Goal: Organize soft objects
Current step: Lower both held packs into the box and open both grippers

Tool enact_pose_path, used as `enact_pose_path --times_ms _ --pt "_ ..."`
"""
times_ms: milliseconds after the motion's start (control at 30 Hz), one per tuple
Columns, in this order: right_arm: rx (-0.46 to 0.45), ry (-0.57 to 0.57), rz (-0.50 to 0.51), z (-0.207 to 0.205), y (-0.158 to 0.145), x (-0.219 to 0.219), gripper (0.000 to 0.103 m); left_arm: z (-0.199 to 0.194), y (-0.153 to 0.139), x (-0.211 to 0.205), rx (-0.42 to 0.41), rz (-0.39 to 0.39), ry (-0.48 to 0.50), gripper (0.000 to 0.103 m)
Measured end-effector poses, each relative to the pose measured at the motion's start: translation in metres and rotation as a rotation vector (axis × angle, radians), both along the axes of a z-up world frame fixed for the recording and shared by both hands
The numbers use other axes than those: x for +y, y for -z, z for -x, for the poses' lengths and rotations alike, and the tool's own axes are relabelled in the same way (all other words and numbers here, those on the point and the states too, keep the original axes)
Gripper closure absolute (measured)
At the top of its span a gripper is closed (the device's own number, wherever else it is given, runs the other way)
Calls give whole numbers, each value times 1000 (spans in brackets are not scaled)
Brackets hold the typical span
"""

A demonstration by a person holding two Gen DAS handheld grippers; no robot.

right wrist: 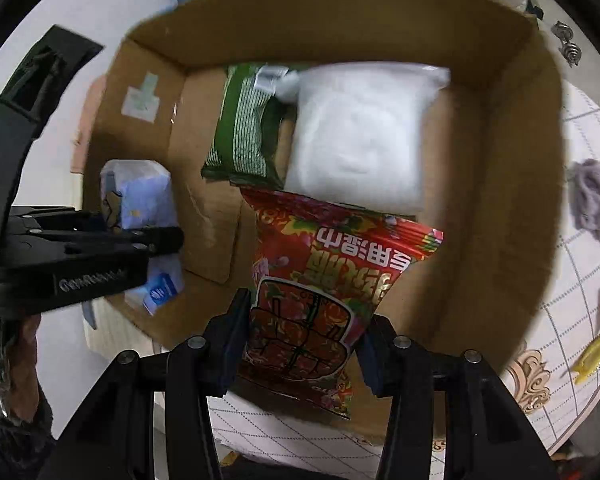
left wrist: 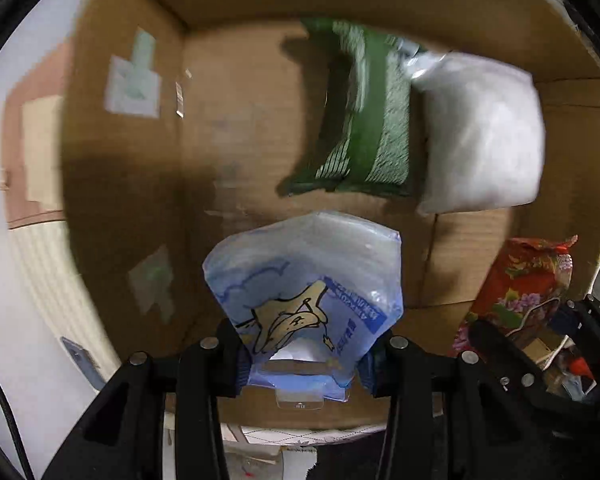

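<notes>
My left gripper (left wrist: 304, 354) is shut on a blue tissue pack (left wrist: 304, 284) with a cartoon print, held over the near left part of an open cardboard box (left wrist: 236, 128). My right gripper (right wrist: 300, 350) is shut on a red flowered wipes pack (right wrist: 320, 280), held over the box's near edge (right wrist: 532, 240). On the box floor lie a green pack (left wrist: 360, 120) and a white soft pack (left wrist: 480, 132), side by side; both also show in the right wrist view, the green pack (right wrist: 244, 128) and the white pack (right wrist: 360, 136). The left gripper (right wrist: 140, 240) with the blue pack (right wrist: 144, 196) shows at left there.
The box stands on a tablecloth (right wrist: 580, 280) with a grid pattern. On the cloth to the right lie a grey fluffy thing (right wrist: 594, 200) and a yellow thing (right wrist: 596, 354). A white wall (left wrist: 4, 280) is at left.
</notes>
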State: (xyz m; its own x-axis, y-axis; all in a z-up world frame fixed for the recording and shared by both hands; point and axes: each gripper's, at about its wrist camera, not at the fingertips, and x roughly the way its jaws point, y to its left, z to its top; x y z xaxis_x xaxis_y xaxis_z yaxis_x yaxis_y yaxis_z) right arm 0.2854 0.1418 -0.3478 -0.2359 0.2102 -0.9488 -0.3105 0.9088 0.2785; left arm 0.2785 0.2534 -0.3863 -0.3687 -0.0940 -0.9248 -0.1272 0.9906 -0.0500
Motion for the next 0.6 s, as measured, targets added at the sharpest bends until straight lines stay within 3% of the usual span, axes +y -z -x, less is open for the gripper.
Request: enact_pose_path --times_ms 233,300,333,400,433,600 --pt "35 -23 49 2 30 16 52 9 27 -4 69 72 -4 59" --pt "58 -26 70 1 37 16 50 10 27 -3 75 98 -32 45" --pt "68 -25 74 1 38 15 45 10 24 -2 72 106 -48 42" --pt "71 -21 80 0 37 12 5 6 15 0 46 109 -51 24" --pt "66 -17 76 0 33 10 1 4 8 0 30 106 -48 22" --pt "20 20 76 -4 8 -6 0 0 -31 -5 -55 52 -25 6"
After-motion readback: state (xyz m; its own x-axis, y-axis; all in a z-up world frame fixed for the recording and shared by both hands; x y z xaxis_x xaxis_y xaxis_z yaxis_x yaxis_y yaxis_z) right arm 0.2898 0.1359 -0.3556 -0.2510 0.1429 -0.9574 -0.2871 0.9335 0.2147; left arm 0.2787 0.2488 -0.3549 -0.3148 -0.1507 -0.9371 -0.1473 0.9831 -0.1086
